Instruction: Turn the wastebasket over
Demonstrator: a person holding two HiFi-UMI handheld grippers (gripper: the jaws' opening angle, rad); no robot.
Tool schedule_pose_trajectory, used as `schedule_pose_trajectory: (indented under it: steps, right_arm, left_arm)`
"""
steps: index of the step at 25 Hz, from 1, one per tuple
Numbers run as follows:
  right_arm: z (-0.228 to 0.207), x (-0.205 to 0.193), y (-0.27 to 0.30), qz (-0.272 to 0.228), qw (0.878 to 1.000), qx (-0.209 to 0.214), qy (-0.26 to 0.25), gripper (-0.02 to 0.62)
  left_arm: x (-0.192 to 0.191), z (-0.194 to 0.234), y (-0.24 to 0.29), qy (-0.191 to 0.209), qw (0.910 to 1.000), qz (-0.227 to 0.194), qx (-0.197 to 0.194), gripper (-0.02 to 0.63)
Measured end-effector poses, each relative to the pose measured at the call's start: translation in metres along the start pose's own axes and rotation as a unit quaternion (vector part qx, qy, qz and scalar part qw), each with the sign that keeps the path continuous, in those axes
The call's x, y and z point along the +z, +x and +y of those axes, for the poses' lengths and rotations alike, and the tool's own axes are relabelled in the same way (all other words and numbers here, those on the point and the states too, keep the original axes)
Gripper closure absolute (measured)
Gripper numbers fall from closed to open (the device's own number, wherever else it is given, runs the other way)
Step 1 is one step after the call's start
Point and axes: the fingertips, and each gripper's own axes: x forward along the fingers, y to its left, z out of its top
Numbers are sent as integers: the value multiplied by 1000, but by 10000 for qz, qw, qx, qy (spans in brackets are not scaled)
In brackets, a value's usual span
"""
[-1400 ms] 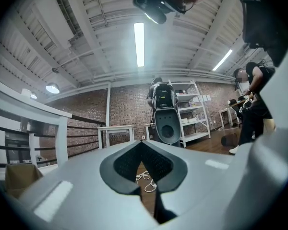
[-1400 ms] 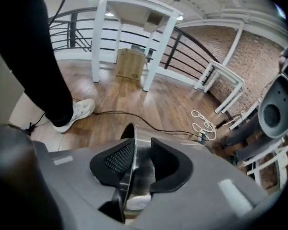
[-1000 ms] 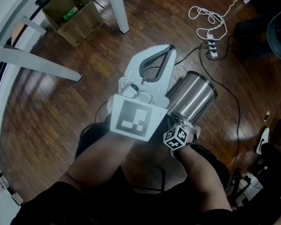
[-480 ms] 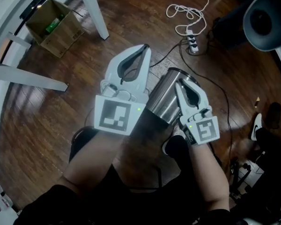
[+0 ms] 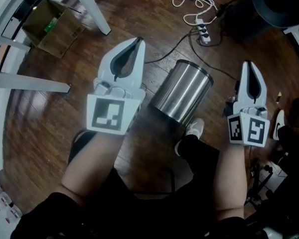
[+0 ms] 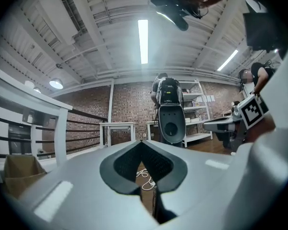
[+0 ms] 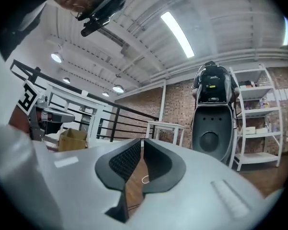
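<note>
Lifted clear of the wastebasket (image 5: pixel 182 96), the right gripper (image 5: pixel 250 66) now flanks it opposite the left gripper (image 5: pixel 134 41). The wastebasket stands on end on the floor (image 5: pixel 50 108), untouched, so the flip looks done. Left gripper view: jaws together, empty. Right gripper view: jaws closing on nothing.

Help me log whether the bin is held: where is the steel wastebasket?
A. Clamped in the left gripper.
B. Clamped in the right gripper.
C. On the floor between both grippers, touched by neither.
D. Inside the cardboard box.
C: the wastebasket stands on the floor, with the left gripper and right gripper either side, clear of it; the right gripper's jaws are closing on nothing.
</note>
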Motion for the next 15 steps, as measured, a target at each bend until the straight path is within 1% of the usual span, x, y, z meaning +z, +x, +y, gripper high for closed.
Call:
schedule_pose_trajectory:
  steps: [2, 3, 6, 7, 10, 12, 15]
  right_arm:
    - [-6, -4, 7, -62, 9999, 120, 92, 584]
    - [-13, -12, 11, -72, 9997, 108, 205, 586]
    - [-33, -36, 16, 75, 9982, -47, 585, 592]
    - [-37, -42, 16, 161, 9975, -103, 676, 592]
    - [-41, -51, 14, 346, 9970, -186, 669, 592]
    - [-40, -53, 12, 370, 9974, -185, 591, 592]
    - [-40, -63, 11, 448, 9966, -184, 661, 592]
  left_arm:
    - [-1, 0, 1, 23, 10000, 58, 28, 607]
    - [-4, 0, 3, 107, 9999, 78, 39, 606]
    - [-10, -7, 10, 495, 9988, 59, -10, 607]
    - [-12, -10, 11, 545, 9985, 65, -31, 607]
    - [-12, -14, 12, 529, 9986, 65, -60, 607]
    - [-10, -13, 12, 520, 9986, 40, -57, 607]
    - [-10, -12, 13, 483, 9988, 28, -15, 607]
